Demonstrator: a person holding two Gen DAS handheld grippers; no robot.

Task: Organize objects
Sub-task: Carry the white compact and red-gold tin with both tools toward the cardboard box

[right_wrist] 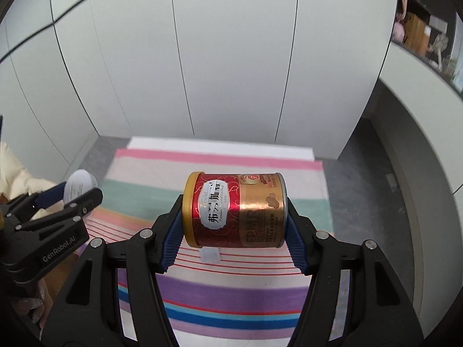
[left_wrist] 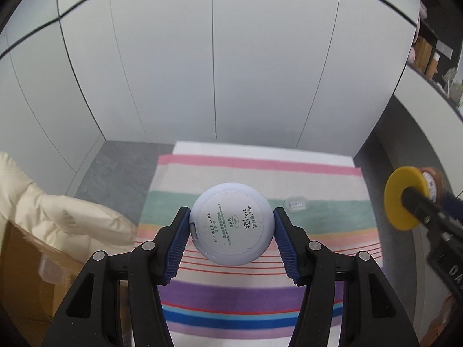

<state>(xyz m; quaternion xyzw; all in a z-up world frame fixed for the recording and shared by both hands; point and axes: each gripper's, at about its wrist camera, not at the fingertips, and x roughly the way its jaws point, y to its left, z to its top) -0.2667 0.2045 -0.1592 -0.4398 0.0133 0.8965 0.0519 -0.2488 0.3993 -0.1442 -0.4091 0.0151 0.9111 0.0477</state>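
My left gripper (left_wrist: 231, 224) is shut on a round pale-blue powder compact (left_wrist: 231, 224), label side facing the camera, held in the air above the striped cloth (left_wrist: 231, 292). In the right wrist view my right gripper (right_wrist: 235, 211) is shut on a red and gold can (right_wrist: 235, 211) with a yellow lid, lying sideways between the blue pads, also well above the cloth (right_wrist: 225, 289). The can (left_wrist: 405, 198) and right gripper show at the right edge of the left wrist view; the compact (right_wrist: 78, 186) and left gripper (right_wrist: 76, 192) appear at the left of the right wrist view.
A small clear plastic piece (left_wrist: 295, 204) lies on the cloth's green stripe, also seen below the can (right_wrist: 210, 254). A cardboard box (left_wrist: 26, 266) and a cream padded garment (left_wrist: 66, 214) sit left. White cabinet panels (left_wrist: 214, 57) stand behind; grey floor (left_wrist: 115, 167) surrounds the table.
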